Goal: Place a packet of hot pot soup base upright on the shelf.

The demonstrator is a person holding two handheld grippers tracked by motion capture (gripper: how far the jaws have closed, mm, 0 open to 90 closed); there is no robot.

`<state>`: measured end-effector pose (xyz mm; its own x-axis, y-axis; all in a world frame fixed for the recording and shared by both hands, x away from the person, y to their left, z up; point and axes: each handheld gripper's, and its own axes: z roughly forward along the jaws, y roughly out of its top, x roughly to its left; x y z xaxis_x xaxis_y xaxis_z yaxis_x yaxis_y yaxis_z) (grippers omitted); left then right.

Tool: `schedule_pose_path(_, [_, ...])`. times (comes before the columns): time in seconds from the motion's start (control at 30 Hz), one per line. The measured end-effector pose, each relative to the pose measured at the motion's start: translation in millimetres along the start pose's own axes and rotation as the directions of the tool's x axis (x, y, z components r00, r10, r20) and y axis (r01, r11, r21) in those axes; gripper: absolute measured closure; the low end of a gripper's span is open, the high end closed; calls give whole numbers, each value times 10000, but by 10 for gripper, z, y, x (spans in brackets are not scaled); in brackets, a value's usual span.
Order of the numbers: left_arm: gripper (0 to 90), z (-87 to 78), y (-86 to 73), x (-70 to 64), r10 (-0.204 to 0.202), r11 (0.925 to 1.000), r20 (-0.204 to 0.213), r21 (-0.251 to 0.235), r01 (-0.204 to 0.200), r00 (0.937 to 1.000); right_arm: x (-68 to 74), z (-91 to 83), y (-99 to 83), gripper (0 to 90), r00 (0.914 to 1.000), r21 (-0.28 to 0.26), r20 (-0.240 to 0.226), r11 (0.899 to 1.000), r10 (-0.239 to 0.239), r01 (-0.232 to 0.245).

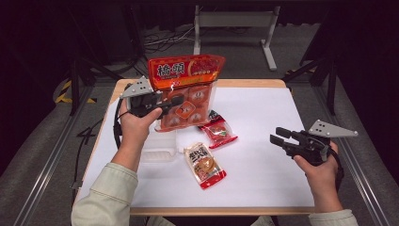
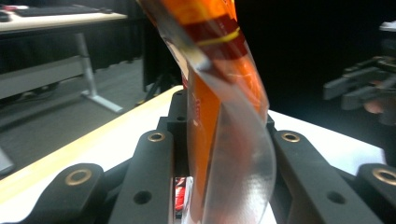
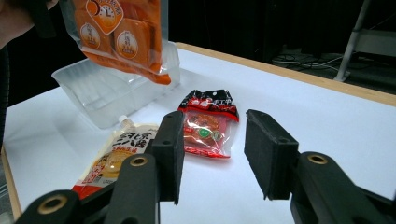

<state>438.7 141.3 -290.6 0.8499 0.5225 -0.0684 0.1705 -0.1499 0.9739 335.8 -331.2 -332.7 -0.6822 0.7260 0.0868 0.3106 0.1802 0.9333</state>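
My left gripper [image 1: 176,100] is shut on a large orange snack bag [image 1: 186,89] and holds it upright above the table's far left. In the left gripper view the bag [image 2: 219,116] is pinched between the jaws. My right gripper [image 1: 278,135] hovers open over the table's right side with nothing between its fingers. A small red packet [image 1: 218,132] and a spouted pouch [image 1: 204,164] lie flat on the white table [image 1: 263,174] between the hands. The right gripper view shows the red packet [image 3: 208,123] beyond the open jaws and the pouch [image 3: 119,151] to their left.
A clear plastic tray [image 1: 159,148] rests on the table under the hanging bag, and the same tray [image 3: 112,91] sits far left in the right gripper view. A metal stand [image 1: 233,28] and cables lie on the floor beyond the table's far edge.
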Motion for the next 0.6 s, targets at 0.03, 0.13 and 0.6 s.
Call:
schedule_pose_path(0.03, [710, -4, -7, 25, -67, 10000, -66, -34, 66, 10000, -2, -1, -6, 583, 10000, -3, 21, 10000, 22, -22])
schedule_pose_path(0.13, [710, -22, -31, 92, -170, 9998, -223, -41, 169, 9996, 1, -7, -19, 586, 10000, 36, 44, 10000, 50, -50])
schedule_pose_path(0.6, [710, -115, -107, 335, -335, 9991, -1355, -305, 296, 9902, -24, -30, -40, 600, 9999, -3, 28, 9999, 124, -124])
